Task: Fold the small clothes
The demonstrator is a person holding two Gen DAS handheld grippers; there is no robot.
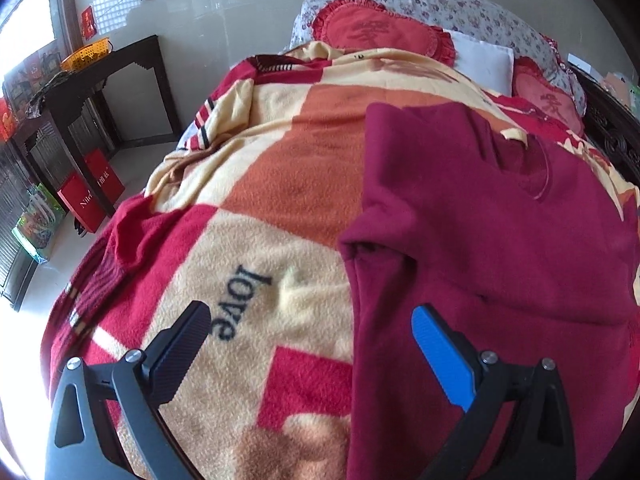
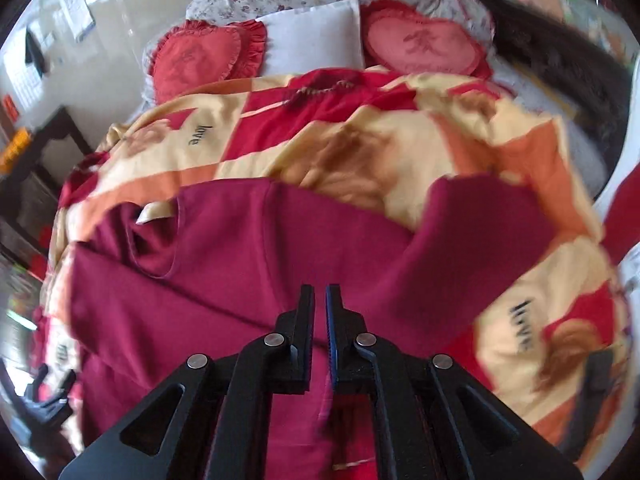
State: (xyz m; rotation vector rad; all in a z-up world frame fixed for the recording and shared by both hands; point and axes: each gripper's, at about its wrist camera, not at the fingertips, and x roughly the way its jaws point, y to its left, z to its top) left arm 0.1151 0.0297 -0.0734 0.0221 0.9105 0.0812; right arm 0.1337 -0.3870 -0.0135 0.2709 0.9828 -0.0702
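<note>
You've got the maroon shirt (image 1: 500,240) spread flat on the fleece blanket (image 1: 256,248), both sleeves out, so you look to be at the first fold. Your right gripper (image 2: 321,300) is nearly closed, with a bit of maroon fabric seemingly pinched low between its fingers, while your left gripper (image 1: 310,316) hangs wide open and empty over the shirt's left edge. Next you'd probably want to close it on that sleeve (image 1: 384,248) before folding inward.

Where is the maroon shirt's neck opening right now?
In the right wrist view the neck opening lies at left, on the patterned blanket, ahead-left of the right gripper.
</note>
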